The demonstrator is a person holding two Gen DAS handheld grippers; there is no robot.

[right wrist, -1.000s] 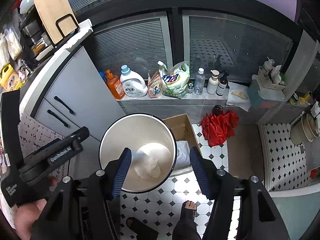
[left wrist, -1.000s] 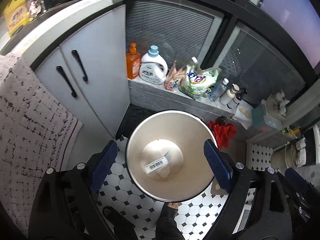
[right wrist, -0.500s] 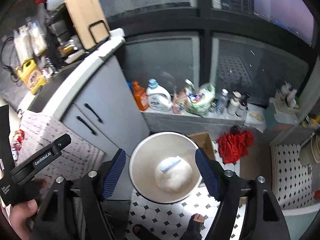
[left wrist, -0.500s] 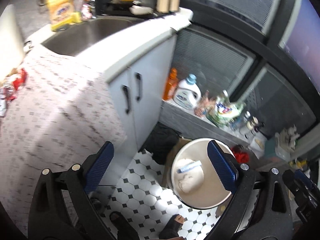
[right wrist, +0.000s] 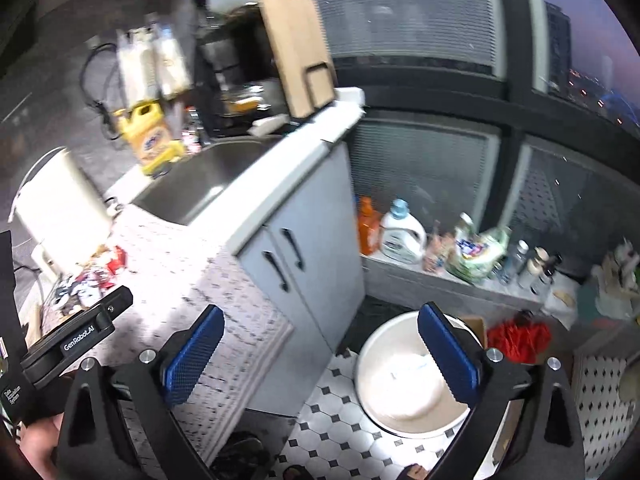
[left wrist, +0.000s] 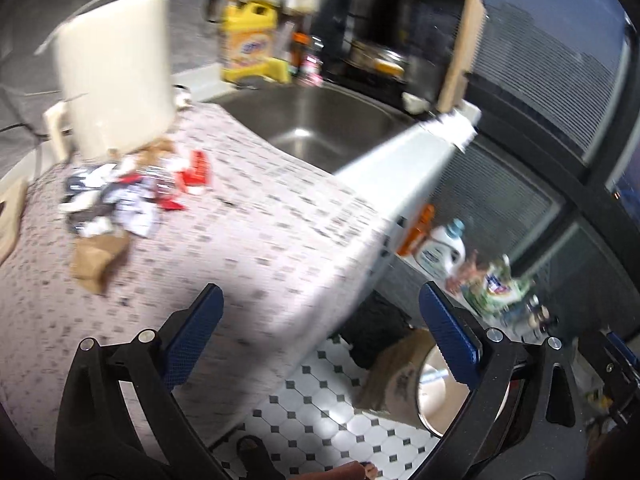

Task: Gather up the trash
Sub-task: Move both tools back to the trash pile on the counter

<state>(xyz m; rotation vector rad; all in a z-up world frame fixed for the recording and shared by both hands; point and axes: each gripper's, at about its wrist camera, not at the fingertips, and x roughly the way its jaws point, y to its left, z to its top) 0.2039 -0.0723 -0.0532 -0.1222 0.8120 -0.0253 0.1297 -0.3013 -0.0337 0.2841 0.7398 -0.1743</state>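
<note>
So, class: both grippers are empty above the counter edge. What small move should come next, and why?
Probably carry the left gripper forward to the trash pile on the patterned cloth beside the cream container. Both its jaws and the right gripper's have just been opening and hold nothing, wrappers remain uncollected, and the bin on the floor already holds trash.

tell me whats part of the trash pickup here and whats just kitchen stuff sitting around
Job:
pile of wrappers
brown paper scrap
trash bin
left gripper, right gripper, both open and empty

Lying about:
yellow jug
sink
cutting board
detergent bottle
</note>
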